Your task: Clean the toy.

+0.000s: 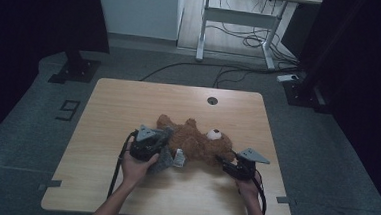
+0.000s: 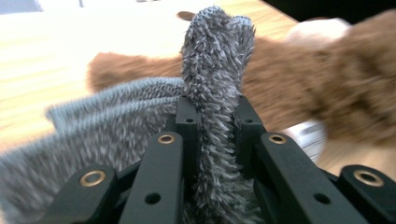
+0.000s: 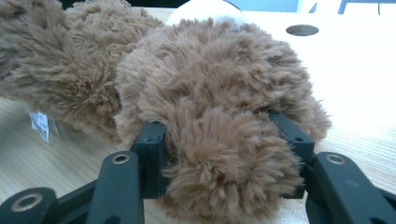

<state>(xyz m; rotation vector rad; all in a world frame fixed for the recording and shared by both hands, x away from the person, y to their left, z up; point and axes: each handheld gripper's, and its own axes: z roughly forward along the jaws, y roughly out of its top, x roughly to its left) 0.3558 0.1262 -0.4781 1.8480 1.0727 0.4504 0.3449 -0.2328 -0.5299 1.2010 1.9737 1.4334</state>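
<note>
A brown teddy bear (image 1: 196, 140) lies on the wooden table (image 1: 128, 103), its white muzzle (image 1: 215, 134) facing up. A grey fuzzy piece of cloth (image 1: 165, 158) lies against the bear's left side. My left gripper (image 1: 164, 137) is shut on a fold of this grey cloth (image 2: 217, 56), which rises between the jaws of the left gripper (image 2: 215, 109). My right gripper (image 1: 224, 160) is at the bear's right end. In the right gripper view the right gripper (image 3: 224, 130) is shut on a rounded furry part of the bear (image 3: 205, 79); ear or paw, I cannot tell.
A white label (image 1: 179, 158) hangs from the bear's underside, near the grey cloth. A round cable hole (image 1: 212, 100) sits near the table's far edge. Beyond the table stand a white desk frame (image 1: 239, 20) and loose cables (image 1: 252, 41) on the floor.
</note>
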